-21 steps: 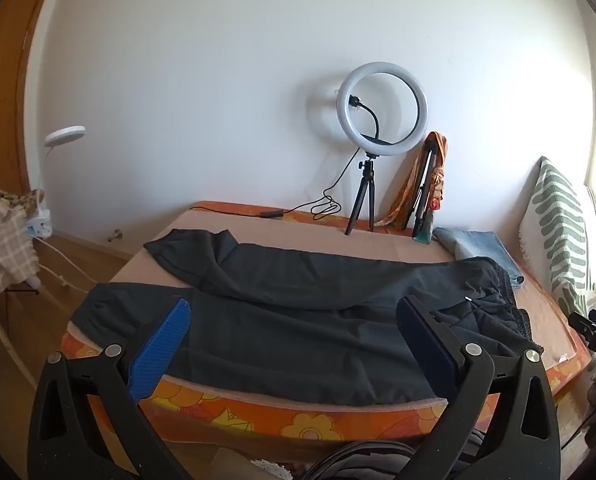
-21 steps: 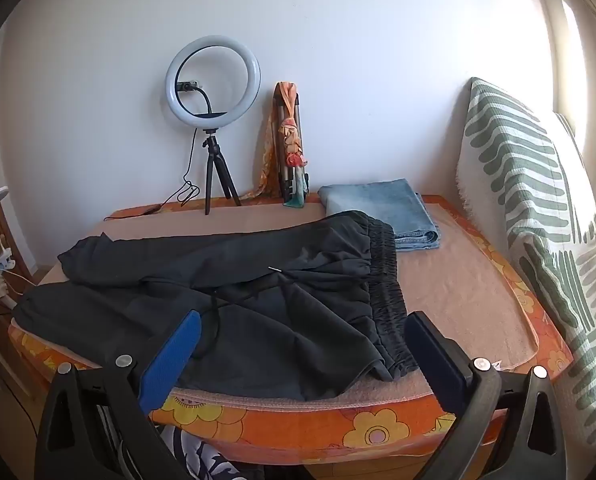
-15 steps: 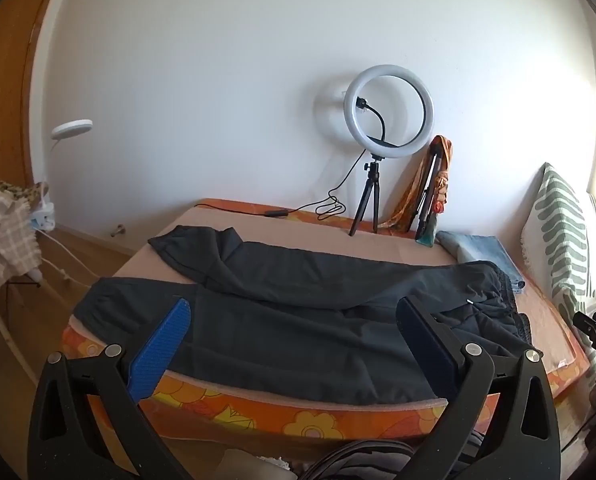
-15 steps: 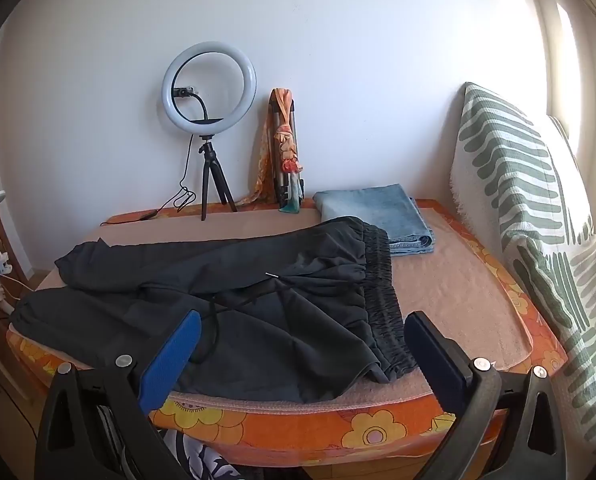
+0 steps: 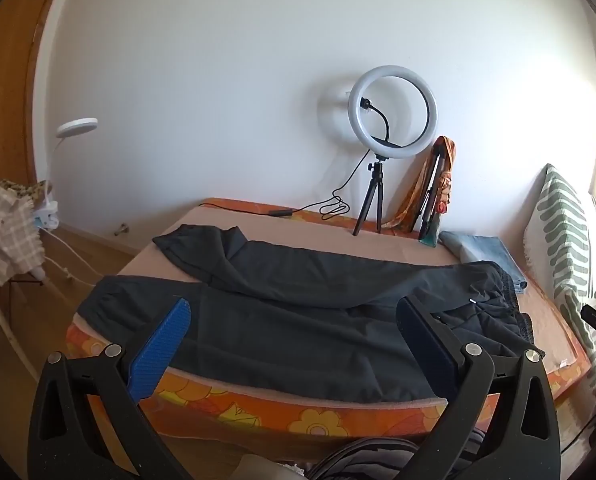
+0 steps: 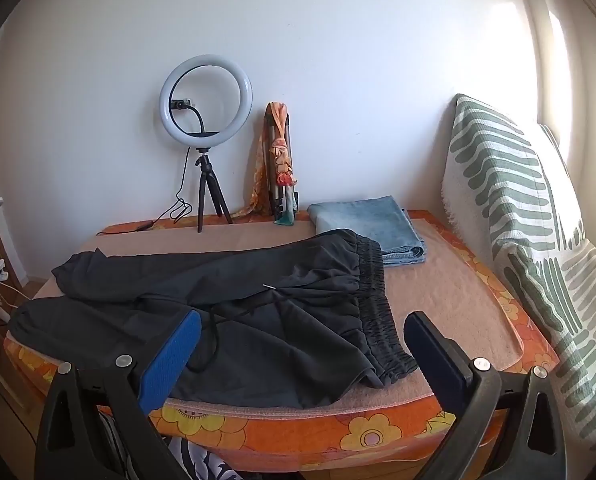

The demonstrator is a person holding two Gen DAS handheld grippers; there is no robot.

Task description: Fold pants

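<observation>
Black pants (image 5: pixel 298 312) lie spread across the bed, legs pointing left, elastic waistband (image 6: pixel 378 304) at the right, a drawstring loose on top. They also show in the right wrist view (image 6: pixel 238 300). My left gripper (image 5: pixel 294 340) is open and empty, held in front of the bed's near edge above the pants' leg part. My right gripper (image 6: pixel 302 344) is open and empty, in front of the near edge by the waistband end. Neither touches the cloth.
The bed (image 6: pixel 458 304) has an orange flowered edge. Folded blue jeans (image 6: pixel 370 232) lie at the back right. A ring light on a tripod (image 6: pixel 206 140) and a folded stand with a scarf (image 6: pixel 282 168) stand by the wall. A green-striped pillow (image 6: pixel 530 220) is at right. A lamp (image 5: pixel 74 128) stands left.
Both grippers have drawn back and risen slightly, so the bed looks a little farther. The pants have not moved. Both grippers stay open.
</observation>
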